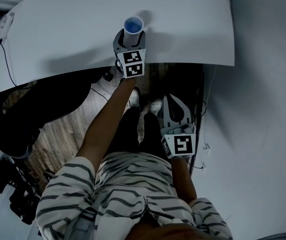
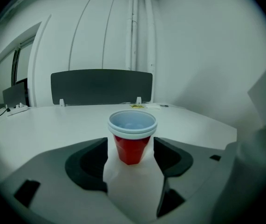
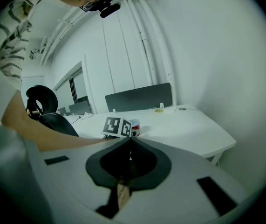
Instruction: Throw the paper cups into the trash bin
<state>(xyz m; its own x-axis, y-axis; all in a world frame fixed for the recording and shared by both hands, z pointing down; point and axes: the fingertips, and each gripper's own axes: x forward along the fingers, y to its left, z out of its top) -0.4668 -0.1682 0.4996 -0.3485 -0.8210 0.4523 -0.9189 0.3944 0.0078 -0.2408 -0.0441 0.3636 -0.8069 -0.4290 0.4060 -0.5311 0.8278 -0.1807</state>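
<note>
Paper cup (image 2: 132,141) stands upright on the counter (image 2: 53,125) inside the released left claw (image 2: 131,146), so an off-centre squeeze could topple it; right claw (image 3: 127,141) clenched empty.

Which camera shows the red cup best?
The left gripper view: the cup stands upright, centred between open jaws. The head view shows its mouth from above; the right gripper view only a sliver behind a marker cube.

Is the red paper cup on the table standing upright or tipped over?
Upright: the red paper cup stands on its base on the table, open rim facing up.
</note>
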